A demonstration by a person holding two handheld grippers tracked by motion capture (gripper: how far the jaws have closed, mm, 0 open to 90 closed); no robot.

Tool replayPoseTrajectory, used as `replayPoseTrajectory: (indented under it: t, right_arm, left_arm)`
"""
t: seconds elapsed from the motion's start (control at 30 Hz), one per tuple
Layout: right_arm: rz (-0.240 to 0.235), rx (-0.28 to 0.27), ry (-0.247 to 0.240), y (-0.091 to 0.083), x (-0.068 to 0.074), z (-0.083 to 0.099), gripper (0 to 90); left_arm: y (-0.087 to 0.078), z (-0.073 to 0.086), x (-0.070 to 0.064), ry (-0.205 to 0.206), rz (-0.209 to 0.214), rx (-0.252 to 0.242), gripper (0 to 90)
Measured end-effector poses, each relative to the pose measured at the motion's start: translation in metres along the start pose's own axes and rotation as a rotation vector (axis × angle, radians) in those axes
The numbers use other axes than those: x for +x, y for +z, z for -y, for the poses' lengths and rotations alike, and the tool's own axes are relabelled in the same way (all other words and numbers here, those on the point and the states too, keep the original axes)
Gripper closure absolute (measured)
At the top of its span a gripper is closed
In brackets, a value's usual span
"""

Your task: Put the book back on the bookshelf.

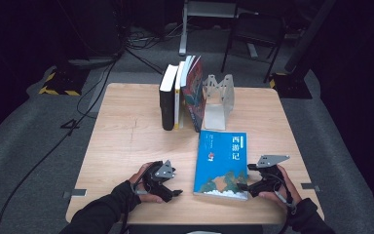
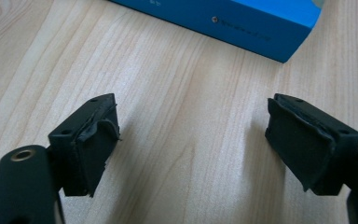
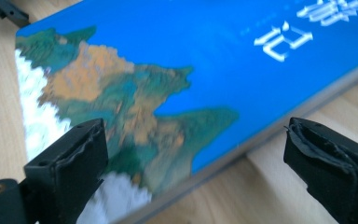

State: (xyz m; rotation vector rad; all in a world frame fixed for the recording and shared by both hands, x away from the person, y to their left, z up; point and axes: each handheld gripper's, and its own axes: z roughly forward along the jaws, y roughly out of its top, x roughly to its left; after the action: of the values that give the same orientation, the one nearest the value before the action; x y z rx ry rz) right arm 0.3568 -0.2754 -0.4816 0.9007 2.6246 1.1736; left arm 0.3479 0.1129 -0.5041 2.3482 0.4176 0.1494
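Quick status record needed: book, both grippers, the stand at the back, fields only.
book: blue paperback book lying flat on the wooden table, cover up
left gripper: open, over bare table, apart from the book's spine side
right gripper: open, at the book's near right corner, one jaw over the cover
back: upright books beside a metal bookend

One blue book (image 1: 222,163) lying flat, four upright books (image 1: 181,95) standing far, one metal bookend (image 1: 219,100), two grippers, one wooden table (image 1: 121,141).
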Motion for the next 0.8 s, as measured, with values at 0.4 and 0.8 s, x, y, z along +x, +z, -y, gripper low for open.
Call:
replayPoseTrajectory:
  t: [0.4, 0.8]
  right_arm:
    - [-0.085, 0.088, 0.126, 0.017, -0.024, -0.013, 0.1]
    - [0.002, 0.088, 0.001, 0.008, -0.010, -0.021, 13.8]
  left_arm:
    - [0.005, -0.006, 0.009, -0.009, -0.010, 0.004, 15.6]
    - [0.008, -0.009, 0.015, -0.016, -0.014, 0.000, 15.5]
